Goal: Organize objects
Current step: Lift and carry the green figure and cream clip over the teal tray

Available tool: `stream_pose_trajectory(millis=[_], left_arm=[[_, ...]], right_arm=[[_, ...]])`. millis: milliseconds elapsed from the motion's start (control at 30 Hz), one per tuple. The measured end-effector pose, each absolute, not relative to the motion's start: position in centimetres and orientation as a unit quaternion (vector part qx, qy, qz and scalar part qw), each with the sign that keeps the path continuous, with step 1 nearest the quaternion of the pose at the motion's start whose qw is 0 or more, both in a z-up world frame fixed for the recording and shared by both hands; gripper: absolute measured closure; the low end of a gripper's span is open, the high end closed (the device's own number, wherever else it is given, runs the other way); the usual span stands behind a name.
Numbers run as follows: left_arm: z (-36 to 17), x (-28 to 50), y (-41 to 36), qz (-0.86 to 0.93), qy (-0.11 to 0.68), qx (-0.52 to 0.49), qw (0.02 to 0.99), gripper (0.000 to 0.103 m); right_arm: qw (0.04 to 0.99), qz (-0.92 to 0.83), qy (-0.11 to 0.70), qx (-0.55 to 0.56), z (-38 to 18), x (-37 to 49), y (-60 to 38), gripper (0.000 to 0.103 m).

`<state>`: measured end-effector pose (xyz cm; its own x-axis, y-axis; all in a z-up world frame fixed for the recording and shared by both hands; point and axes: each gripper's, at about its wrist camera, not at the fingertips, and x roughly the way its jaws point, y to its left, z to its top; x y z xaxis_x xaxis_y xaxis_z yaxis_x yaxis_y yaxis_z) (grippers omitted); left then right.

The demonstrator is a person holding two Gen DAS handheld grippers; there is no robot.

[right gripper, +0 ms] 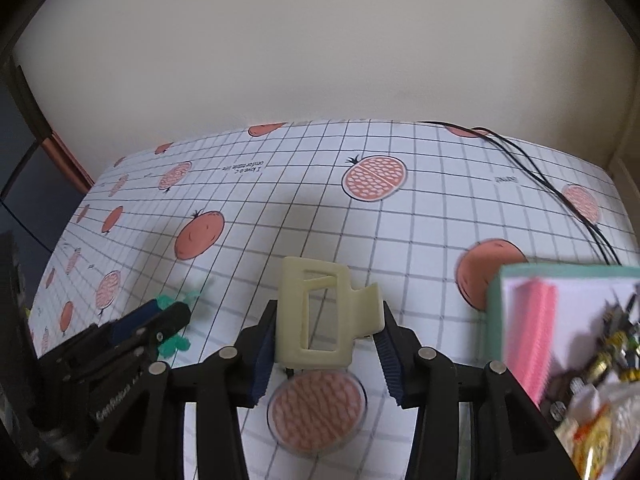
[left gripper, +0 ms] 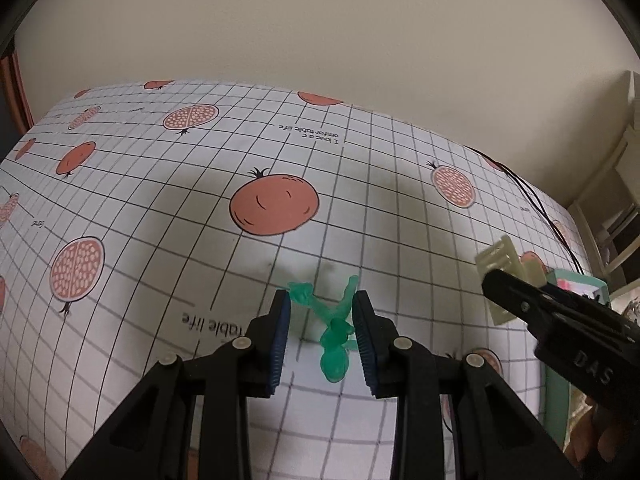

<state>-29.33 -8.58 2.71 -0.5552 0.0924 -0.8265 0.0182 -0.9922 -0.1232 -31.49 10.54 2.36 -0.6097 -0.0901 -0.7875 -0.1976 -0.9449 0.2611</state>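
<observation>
A green translucent toy figure [left gripper: 334, 326] lies on the table between the pads of my left gripper [left gripper: 322, 330]; the jaws stand around it with a gap on the left side. It shows partly behind the left gripper in the right wrist view [right gripper: 172, 344]. My right gripper [right gripper: 326, 332] is shut on a cream hair claw clip [right gripper: 320, 314] and holds it above the table. The clip also shows at the right of the left wrist view [left gripper: 504, 268].
A mint-green box [right gripper: 494, 312] stands at the right, holding a pink comb [right gripper: 532, 336], a dark toy figure [right gripper: 612, 344] and packets. A black cable [right gripper: 560, 192] runs across the far right of the pomegranate-print tablecloth [right gripper: 280, 232]. A wall stands behind.
</observation>
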Motion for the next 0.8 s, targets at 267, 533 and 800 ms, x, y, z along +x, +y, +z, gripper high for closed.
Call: stream_pose_trajectory(millis=[267, 533, 800], left_arm=[[5.6, -26.8, -6.9, 0.877, -0.066, -0.476, 0.023, 0.07], [9.4, -22.3, -3.6, 0.888, -0.056, -0.455, 0.043, 0.07], [11.3, -18.4, -0.7, 0.894, -0.048, -0.441, 0.057, 0.07]], right_arm=[[0.028, 0.891, 0.168, -0.422, 5.1, -25.9, 11.3, 0.055], [0.038, 0.895, 0.19, -0.403, 6.7, -19.8, 13.0, 0.055], [0.042, 0.899, 0.216, -0.379, 7.8, -15.4, 15.4, 0.055]])
